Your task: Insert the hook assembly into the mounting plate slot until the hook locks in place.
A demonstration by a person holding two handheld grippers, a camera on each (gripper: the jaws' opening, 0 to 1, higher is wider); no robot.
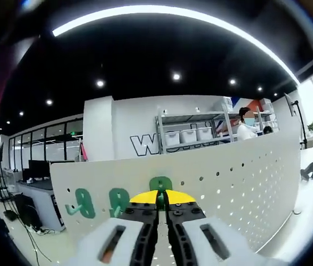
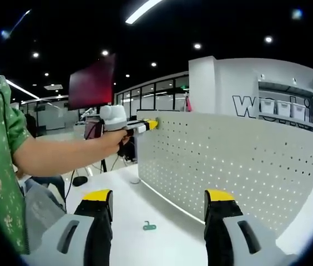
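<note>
The left hand-held gripper (image 1: 157, 206) is closed on a green hook (image 1: 160, 185), pressing it against the white perforated mounting plate (image 1: 240, 177) just right of two hooks (image 1: 98, 203) already seated there. The likely failure is a tilted entry: if the tabs miss the holes, the hook may rest on the face unlocked, or slip from the jaws. The right hand-held gripper (image 2: 157, 200) hangs open and empty above the white counter (image 2: 145, 205), where a spare green hook (image 2: 149, 226) lies near the plate's foot. Beyond is an office with storage shelving (image 1: 192, 133) and dark ceiling spotlights.
</note>
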